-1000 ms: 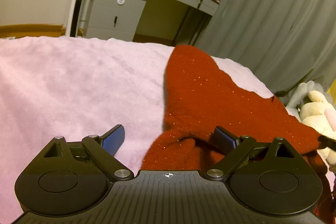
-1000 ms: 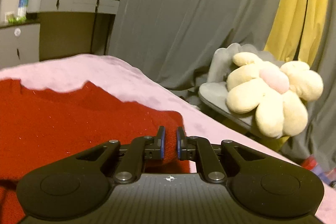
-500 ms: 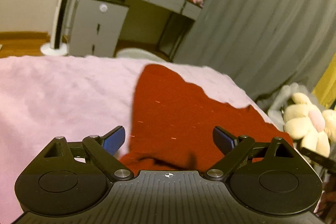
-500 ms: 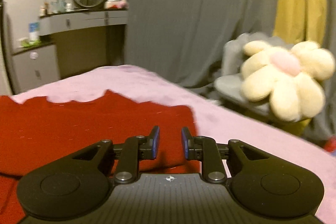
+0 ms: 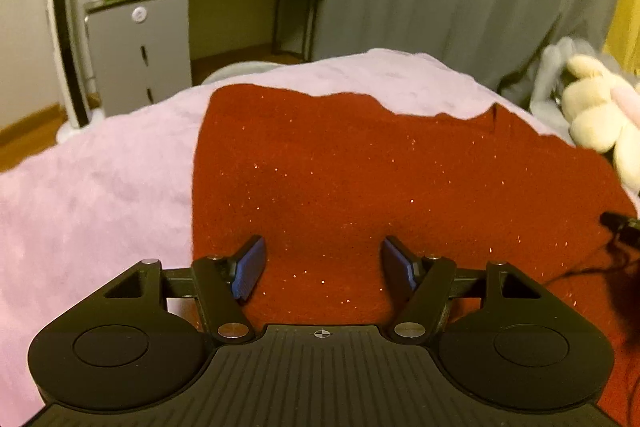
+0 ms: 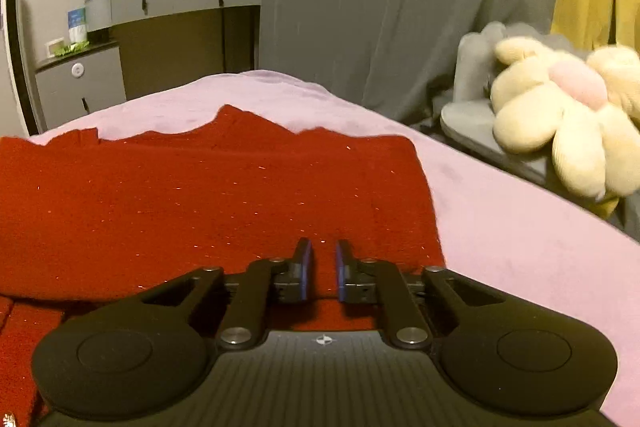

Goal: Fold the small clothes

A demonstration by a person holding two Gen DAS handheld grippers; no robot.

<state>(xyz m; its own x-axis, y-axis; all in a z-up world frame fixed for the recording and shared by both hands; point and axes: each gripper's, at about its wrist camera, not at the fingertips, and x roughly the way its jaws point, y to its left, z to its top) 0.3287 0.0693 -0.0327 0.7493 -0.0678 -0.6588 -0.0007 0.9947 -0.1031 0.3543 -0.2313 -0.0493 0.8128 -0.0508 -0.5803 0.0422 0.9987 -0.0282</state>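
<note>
A dark red sparkly knit garment [image 5: 360, 179] lies spread flat on the pink plush bed cover [image 5: 80, 195]. My left gripper [image 5: 322, 259] is open and empty, held just above the garment's near left part. In the right wrist view the same garment [image 6: 180, 195] fills the left and middle. My right gripper [image 6: 322, 263] hovers over its near right corner with the jaws a narrow gap apart and nothing between them. A folded layer edge shows at the lower left of the right wrist view.
A grey dresser with bottles and a round mirror [image 6: 176, 3] stands beyond the bed. A cream flower plush [image 6: 568, 123] sits on a grey chair to the right, by grey and yellow curtains. The bed cover [image 6: 520, 227] drops off at the right.
The garment's raised part now lies flat. My right gripper's jaws have parted from shut to a narrow gap and let the cloth go. Both grippers have drawn back and swung.
</note>
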